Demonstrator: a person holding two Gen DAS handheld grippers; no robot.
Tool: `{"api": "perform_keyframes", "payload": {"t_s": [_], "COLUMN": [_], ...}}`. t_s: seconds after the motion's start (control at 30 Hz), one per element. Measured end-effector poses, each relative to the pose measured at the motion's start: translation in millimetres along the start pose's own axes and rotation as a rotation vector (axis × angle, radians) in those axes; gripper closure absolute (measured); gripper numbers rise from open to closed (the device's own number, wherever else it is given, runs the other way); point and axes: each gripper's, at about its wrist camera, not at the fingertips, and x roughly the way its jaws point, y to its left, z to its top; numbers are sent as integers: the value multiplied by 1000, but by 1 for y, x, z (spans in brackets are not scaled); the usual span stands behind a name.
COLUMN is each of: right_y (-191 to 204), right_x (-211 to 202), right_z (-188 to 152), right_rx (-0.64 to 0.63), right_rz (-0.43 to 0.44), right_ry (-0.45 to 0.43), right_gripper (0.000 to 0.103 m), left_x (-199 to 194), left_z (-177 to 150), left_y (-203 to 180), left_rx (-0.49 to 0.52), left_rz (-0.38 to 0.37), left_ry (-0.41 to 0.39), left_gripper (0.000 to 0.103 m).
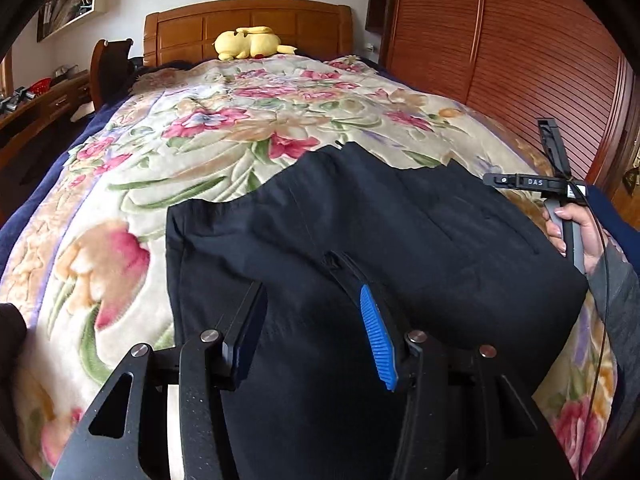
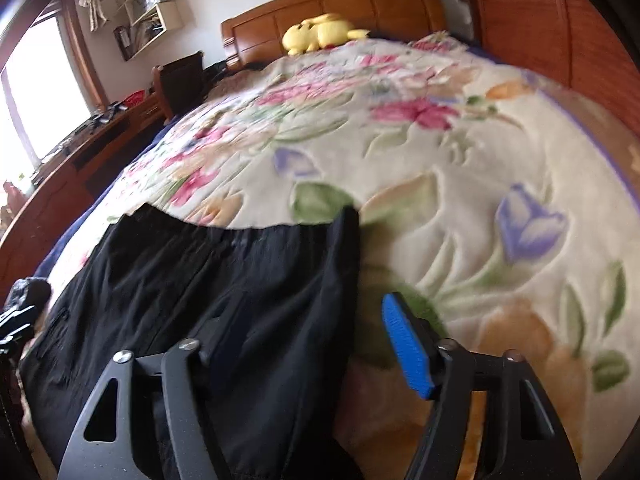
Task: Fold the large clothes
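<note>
While the black trousers [image 1: 360,220] lie spread flat on the flowered blanket [image 1: 192,136] of the bed, both grippers hang low over the near part of the cloth, so the step in hand seems to be the reach for a new hold before a fold.

The left gripper [image 1: 308,320] has its jaws apart, with black cloth below the gap but nothing pressed between the pads. The right gripper [image 2: 304,344] also stands about half open; its left finger is over the trousers and its blue pad [image 2: 404,344] is over the blanket, so it straddles the right edge of the garment without holding it.

The next move probably calls for lowering each gripper onto an edge, closing on one layer only, and lifting both sides evenly so that the cloth does not wrinkle.

The left wrist view is sharp and shows the person's hand [image 1: 576,232] on the handle of the other tool, at the right side of the trousers. The right wrist view is blurred, but it shows the window [image 2: 44,80] and the garment's right edge, running away toward the headboard [image 2: 332,4].
</note>
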Motion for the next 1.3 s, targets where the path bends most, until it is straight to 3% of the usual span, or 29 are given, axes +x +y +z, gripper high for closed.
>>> {"api": "perform_keyframes", "payload": {"t_s": [0.03,0.07,0.1,0.2,0.37,0.47,0.53,0.57,0.6,0.67,0.7,0.9,1.1,1.3], "right_y": [1,4,5,7,3,8,12,18,27,50,62,97,107,109], "right_x": [1,2,3,-7,-17,-25,-37,-43,-51,-68,-76,-98,-113,-99], "right_z": [-1,0,-2,5,9,8,10,8,5,-12,-23,-84,-110,-135], "right_rx": [-10,-26,-43,-68,-73,-77,-48,-47,-61,-130,-161,-190,-176,-175], "right_rz": [4,9,0,-73,-145,-247,-228,-206,-195,-199,-200,-162,-231,-247], "right_ry": [7,15,16,-58,-111,-127,-117,-106,-101,-92,-86,45,88,157], "right_gripper": [57,84,101,102,102,101,93,83,67,54,52,51,51,51], "left_x": [0,0,0,0,-4,-10,-16,-19,-21,-23,-23,-26,-21,-16], "left_z": [-1,-1,-1,-3,-4,-8,-13,-16,-19,-25,-30,-43,-47,-54], "left_y": [-1,-1,-2,-3,-8,-12,-16,-18,-20,-26,-30,-46,-38,-49], "left_rx": [2,4,6,6,11,14,11,13,16,29,40,121,94,142], "left_rz": [-4,-7,-6,-10,-10,-20,-34,-41,-47,-66,-72,-22,-64,-36], "left_ry": [0,1,1,4,-2,-7,-12,-14,-14,-3,4,3,30,48], "left_gripper": [53,53,53,53,53,53,53,53,53,53,53,53,53,53]}}
